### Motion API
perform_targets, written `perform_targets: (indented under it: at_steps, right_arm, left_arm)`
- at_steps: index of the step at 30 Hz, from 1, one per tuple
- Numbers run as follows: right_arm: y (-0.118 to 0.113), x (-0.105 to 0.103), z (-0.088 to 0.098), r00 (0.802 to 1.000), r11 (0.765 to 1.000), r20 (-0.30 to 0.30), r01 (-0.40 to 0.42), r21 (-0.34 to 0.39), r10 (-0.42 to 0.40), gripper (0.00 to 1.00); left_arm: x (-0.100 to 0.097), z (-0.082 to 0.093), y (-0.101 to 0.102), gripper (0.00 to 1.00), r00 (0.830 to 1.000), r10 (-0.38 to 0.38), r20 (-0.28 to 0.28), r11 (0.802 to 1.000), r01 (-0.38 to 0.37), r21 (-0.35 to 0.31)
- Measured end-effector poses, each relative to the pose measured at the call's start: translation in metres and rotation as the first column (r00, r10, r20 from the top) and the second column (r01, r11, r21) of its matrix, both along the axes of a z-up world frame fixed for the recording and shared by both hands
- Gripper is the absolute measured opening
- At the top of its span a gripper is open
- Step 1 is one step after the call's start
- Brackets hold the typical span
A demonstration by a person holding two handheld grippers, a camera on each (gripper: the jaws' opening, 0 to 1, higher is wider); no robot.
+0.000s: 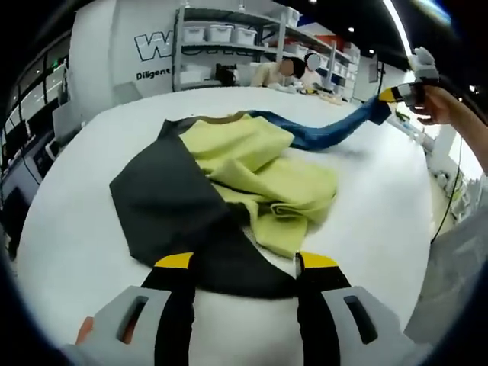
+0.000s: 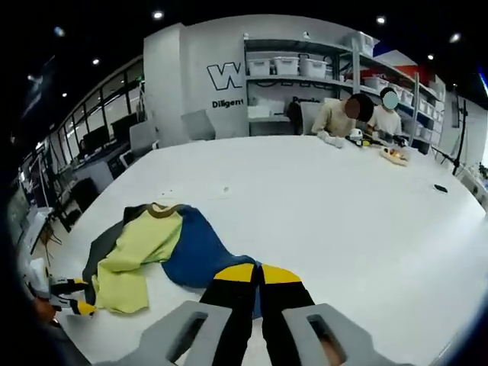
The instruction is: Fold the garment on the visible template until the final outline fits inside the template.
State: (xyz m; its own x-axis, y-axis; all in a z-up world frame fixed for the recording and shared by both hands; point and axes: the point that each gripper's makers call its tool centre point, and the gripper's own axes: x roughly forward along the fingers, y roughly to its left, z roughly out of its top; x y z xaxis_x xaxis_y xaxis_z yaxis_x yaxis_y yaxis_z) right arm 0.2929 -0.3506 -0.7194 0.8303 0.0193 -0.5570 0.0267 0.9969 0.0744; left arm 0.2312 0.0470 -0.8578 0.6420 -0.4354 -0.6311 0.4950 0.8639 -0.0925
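In the left gripper view, the left claw stands with its yellow-tipped jaws spread apart at the near dark hem of the garment, holding nothing between them. The garment lies crumpled on the white table: a dark grey panel nearest, bunched pale yellow-green cloth over the middle, and a blue sleeve drawn out long toward the far right. There the right claw, held in a person's hand, meets the end of that sleeve.

In the right gripper view, the right claw has its jaws pressed together on blue cloth of the garment, which spreads away to the left across the table. The left claw sits at the garment's far left edge. Beyond, at the far side of the table, two people sit before shelves bearing white bins.
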Motion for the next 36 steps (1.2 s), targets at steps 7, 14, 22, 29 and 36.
perform_targets:
  at_steps: [7, 14, 22, 29, 36]
  right_arm:
    - [-0.017, 0.007, -0.007, 0.999, 0.998, -0.003, 0.054, 0.017, -0.054, 0.00]
    - [-0.036, 0.009, -0.020, 0.993, 0.995, -0.061, 0.101, -0.023, -0.102, 0.00]
    - [-0.059, -0.002, -0.052, 0.973, 0.989, -0.179, 0.147, 0.000, -0.145, 0.00]
    - [-0.072, 0.002, -0.082, 0.951, 0.988, -0.268, 0.144, -0.052, -0.152, 0.00]
    - [-0.081, 0.019, -0.092, 0.956, 0.987, -0.256, 0.123, -0.101, -0.146, 0.00]
  left_arm:
    - [-0.001, -0.002, -0.001, 0.51, 1.000, -0.015, 0.015, 1.000, 0.014, 0.017]
    - [-0.003, -0.003, -0.002, 0.53, 0.999, -0.037, 0.030, 0.999, 0.036, 0.041]
    - [-0.002, -0.003, 0.001, 0.52, 0.999, -0.033, 0.030, 0.998, 0.032, 0.045]
    - [-0.002, -0.004, 0.002, 0.52, 0.999, -0.035, 0.033, 0.998, 0.033, 0.047]
    - [-0.001, -0.005, 0.002, 0.52, 0.999, -0.029, 0.032, 0.999, 0.028, 0.042]
